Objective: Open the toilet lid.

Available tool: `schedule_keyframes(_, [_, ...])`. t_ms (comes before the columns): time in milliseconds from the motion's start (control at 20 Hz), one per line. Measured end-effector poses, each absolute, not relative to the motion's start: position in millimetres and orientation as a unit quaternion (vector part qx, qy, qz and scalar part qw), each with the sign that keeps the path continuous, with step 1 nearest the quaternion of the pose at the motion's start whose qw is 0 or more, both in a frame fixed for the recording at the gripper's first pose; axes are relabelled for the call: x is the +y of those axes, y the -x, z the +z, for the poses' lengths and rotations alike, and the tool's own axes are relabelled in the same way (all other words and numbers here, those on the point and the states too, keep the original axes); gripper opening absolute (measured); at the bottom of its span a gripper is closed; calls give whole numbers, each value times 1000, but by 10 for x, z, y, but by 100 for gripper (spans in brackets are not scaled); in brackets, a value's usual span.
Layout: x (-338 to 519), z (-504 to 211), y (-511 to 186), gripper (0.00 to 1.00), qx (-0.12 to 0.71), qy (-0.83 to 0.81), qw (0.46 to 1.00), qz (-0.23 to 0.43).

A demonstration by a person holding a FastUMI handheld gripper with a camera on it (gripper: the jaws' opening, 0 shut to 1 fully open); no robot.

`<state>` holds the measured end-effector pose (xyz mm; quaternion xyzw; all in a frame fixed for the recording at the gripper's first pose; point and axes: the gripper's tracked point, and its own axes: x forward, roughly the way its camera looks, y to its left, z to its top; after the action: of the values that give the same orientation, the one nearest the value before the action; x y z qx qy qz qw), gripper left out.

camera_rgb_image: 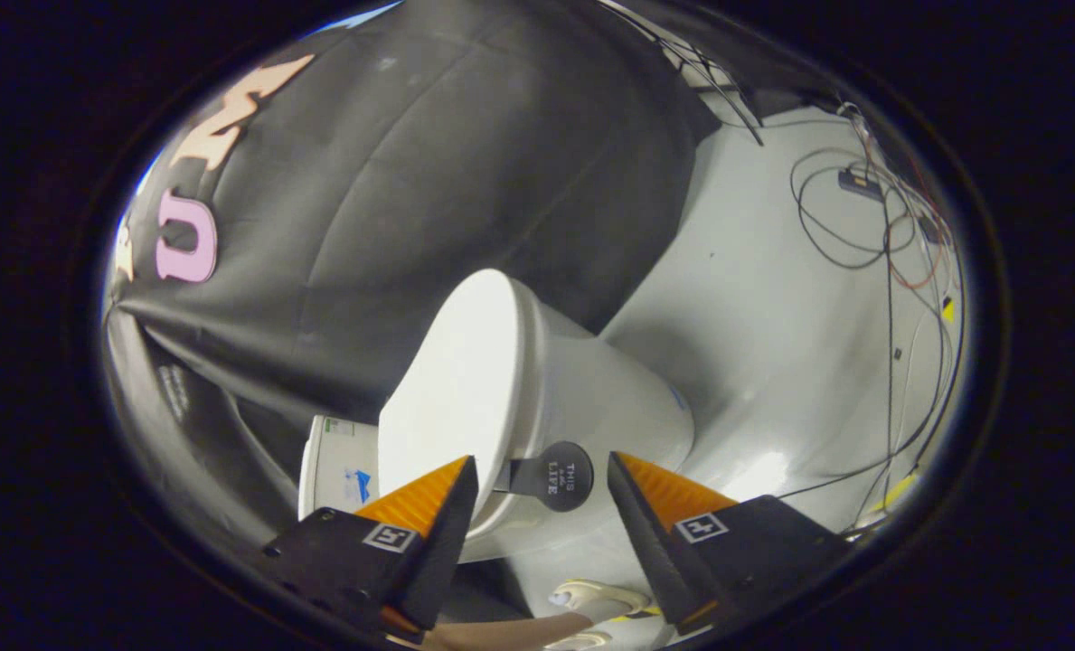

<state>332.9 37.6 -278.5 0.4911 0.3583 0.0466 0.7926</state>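
Toilet lid point(451, 398) closed, round tab point(562, 476) toward the parted claw point(542, 479).

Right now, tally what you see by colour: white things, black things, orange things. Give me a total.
White: 2, the toilet lid and the toilet.
Black: 1, the round lid handle, between the fingers of the open gripper, untouched.
Orange: 2, the finger pads.
Total: 5.
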Motion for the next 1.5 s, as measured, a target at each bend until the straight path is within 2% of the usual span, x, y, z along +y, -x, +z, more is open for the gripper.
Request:
schedule_keyframes(150, [543,-2864,-3328,72,370,-524,765,60])
schedule_keyframes(500, [631,-2735,-3353,0,351,-616,703,61])
schedule_keyframes(750, [582,-2584,-3299,0,367,-579,727,37])
schedule_keyframes(1100, [814,-1876,-3171,0,398,-470,788,27])
schedule_keyframes(1500, [1368,-763,-2943,0,351,-373,858,37])
